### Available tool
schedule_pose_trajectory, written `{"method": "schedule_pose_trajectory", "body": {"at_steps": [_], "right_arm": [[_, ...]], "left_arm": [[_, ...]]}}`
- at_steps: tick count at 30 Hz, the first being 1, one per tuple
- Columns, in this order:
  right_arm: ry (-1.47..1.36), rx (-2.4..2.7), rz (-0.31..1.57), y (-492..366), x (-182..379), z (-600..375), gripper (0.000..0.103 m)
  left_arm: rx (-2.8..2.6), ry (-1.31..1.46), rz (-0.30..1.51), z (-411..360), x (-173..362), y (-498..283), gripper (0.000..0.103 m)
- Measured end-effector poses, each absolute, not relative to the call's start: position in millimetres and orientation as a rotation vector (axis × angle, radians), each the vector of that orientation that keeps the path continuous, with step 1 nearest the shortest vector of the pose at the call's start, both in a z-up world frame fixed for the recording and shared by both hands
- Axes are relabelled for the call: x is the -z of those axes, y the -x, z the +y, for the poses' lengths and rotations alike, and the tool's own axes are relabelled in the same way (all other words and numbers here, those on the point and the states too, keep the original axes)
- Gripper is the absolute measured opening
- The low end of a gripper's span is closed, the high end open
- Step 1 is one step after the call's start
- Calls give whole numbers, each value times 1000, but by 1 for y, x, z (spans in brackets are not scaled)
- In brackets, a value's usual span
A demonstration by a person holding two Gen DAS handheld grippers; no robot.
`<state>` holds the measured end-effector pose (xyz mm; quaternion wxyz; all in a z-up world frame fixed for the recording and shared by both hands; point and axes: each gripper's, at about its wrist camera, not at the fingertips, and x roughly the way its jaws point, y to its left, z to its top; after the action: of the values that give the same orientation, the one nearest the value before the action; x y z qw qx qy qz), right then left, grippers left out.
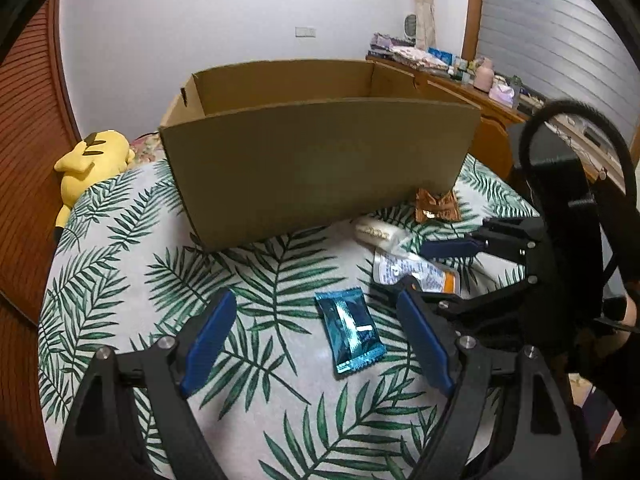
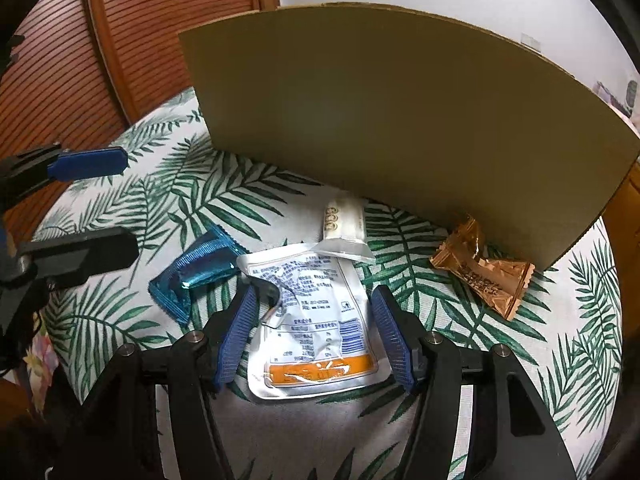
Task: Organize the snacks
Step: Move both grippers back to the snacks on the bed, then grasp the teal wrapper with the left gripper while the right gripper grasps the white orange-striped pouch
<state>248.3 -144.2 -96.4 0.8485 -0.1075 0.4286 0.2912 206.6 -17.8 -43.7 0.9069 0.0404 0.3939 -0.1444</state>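
Several snacks lie on the leaf-print tablecloth (image 1: 256, 280) in front of an open cardboard box (image 1: 316, 172) (image 2: 400, 120). A blue foil packet (image 1: 350, 330) (image 2: 196, 272) rests flat between the spread fingers of my left gripper (image 1: 316, 304) (image 2: 130, 206), which is open and touches nothing. My right gripper (image 2: 314, 294) (image 1: 424, 266) is open, its fingers straddling a white pouch with an orange band (image 2: 312, 320) (image 1: 416, 274). A small white packet (image 2: 344, 224) (image 1: 376, 232) and a gold wrapper (image 2: 484, 276) (image 1: 436, 206) lie near the box wall.
A yellow plush toy (image 1: 92, 160) hangs over the table's far left edge. A wooden desk (image 1: 460, 80) crowded with small items stands behind the box at the right. A slatted wooden door (image 2: 60, 60) is at the left.
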Motion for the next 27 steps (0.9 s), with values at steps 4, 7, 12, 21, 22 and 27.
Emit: {"method": "schedule_pose_trajectory", "body": {"at_steps": [4, 7, 12, 21, 22, 27], "right_arm": [[215, -634, 909, -245, 96, -150, 55], [241, -640, 891, -237, 93, -151, 39], [276, -605, 859, -225, 92, -156, 34], [138, -612, 820, -224, 81, -177, 19], [143, -604, 807, -223, 77, -177, 18], [125, -597, 794, -221, 70, -185, 17]], "left_arm": [[306, -107, 835, -24, 50, -206, 83], [308, -115, 851, -27, 55, -208, 83], [313, -105, 874, -32, 62, -211, 83], [299, -135, 897, -39, 71, -218, 83], [295, -141, 900, -40, 73, -219, 83], [294, -153, 917, -43, 79, -220, 81]]}}
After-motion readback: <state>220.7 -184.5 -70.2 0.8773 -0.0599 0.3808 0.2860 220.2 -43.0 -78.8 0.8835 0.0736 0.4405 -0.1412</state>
